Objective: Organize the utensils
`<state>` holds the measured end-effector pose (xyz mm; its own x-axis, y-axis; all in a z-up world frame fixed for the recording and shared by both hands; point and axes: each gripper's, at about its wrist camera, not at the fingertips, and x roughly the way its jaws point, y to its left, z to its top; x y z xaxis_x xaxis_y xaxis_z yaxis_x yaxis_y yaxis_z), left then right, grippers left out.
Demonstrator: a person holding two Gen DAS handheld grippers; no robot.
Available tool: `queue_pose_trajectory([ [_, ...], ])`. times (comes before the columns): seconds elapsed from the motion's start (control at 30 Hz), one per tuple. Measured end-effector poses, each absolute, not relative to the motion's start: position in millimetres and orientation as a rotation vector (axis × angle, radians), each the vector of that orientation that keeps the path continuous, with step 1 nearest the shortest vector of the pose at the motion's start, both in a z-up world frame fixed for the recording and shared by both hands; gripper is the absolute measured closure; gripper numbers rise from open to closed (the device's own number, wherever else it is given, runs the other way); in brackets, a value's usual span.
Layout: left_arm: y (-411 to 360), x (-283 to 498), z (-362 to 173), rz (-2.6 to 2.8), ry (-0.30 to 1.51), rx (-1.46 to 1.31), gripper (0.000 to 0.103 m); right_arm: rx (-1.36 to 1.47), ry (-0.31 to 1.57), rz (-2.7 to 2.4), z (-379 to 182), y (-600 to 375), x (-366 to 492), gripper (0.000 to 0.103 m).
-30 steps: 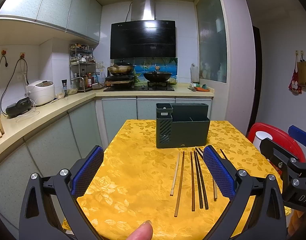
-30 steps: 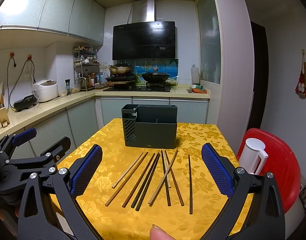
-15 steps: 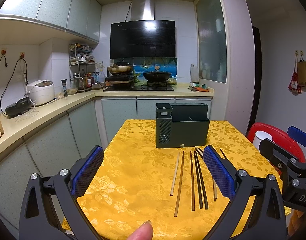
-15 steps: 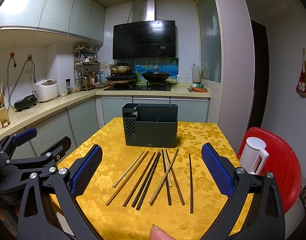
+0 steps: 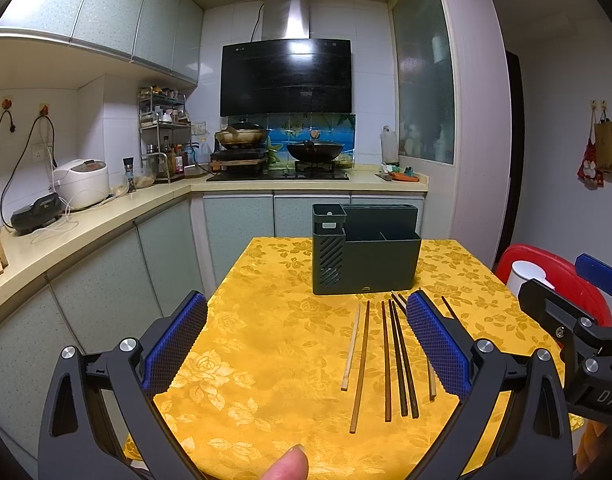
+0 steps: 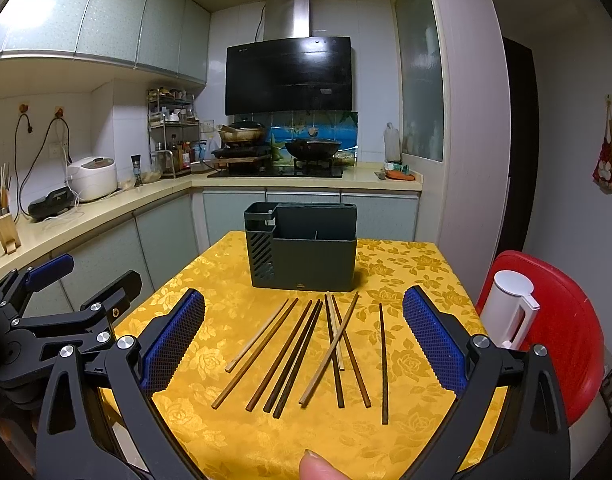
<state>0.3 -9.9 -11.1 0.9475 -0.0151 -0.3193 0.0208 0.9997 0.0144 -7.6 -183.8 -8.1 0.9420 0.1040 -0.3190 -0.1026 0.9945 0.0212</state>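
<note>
A: The table (image 6: 406, 264) was draped in yellow floral cloth, and the dark green utensil holder (image 6: 306, 258) stood upright toward its far end, compartments open at the top.

B: Beside the table sat a red chair (image 6: 562, 320) with a white jug (image 6: 510, 308) on it.

A: The left gripper (image 5: 306, 344) hovered above the near edge, jaws spread wide, nothing between them.

B: Same for the right gripper (image 6: 303, 340), wide and holding nothing, poised over the chopsticks (image 6: 306, 348).

A: Those chopsticks lay loose on the cloth just in front of the holder, fanned out, a pale one crossing two dark ones.

B: And a fingertip (image 6: 318, 466) showed at the bottom edge
</note>
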Motion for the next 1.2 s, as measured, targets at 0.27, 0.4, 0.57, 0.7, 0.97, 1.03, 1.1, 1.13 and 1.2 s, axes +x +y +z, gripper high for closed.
queue_pose_trajectory([
  [0.27, -3.1, 12.4, -18.3, -0.01, 0.35, 0.023, 0.007, 0.005, 0.345, 0.097, -19.1, -188.3, -4.5, 0.007],
  [0.4, 3.8, 23.1, -25.8, -0.002, 0.378, 0.016, 0.007, 0.016, 0.377, 0.094, -23.7, -193.3, 2.8, 0.007],
  [0.57, 9.9, 41.1, -44.7, 0.007, 0.438, 0.023, 0.007, 0.007, 0.389, 0.083, -22.2, -194.8, 7.9, 0.007],
  [0.7, 9.1, 55.1, -65.3, 0.009, 0.488, 0.057, 0.007, -0.006, 0.403, 0.07, -26.1, -197.3, 11.3, 0.007],
  [0.97, 6.8, 80.7, -106.3, -0.018, 0.601, 0.054, 0.007, -0.036, 0.466, 0.038, -43.6, -209.0, 23.5, 0.007],
  [1.03, 6.4, 87.2, -116.5, -0.032, 0.631, 0.051, 0.007, -0.036, 0.479, 0.035, -47.0, -211.5, 27.8, 0.007],
  [1.1, 5.8, 93.5, -124.1, -0.044, 0.657, 0.049, 0.007, -0.036, 0.488, 0.035, -49.6, -213.1, 31.5, 0.007],
  [1.13, 5.1, 95.0, -125.8, -0.048, 0.664, 0.048, 0.007, -0.036, 0.493, 0.035, -50.9, -213.6, 33.1, 0.007],
  [1.2, 4.0, 99.0, -130.6, -0.059, 0.679, 0.05, 0.007, -0.037, 0.501, 0.038, -53.5, -215.0, 36.8, 0.007],
])
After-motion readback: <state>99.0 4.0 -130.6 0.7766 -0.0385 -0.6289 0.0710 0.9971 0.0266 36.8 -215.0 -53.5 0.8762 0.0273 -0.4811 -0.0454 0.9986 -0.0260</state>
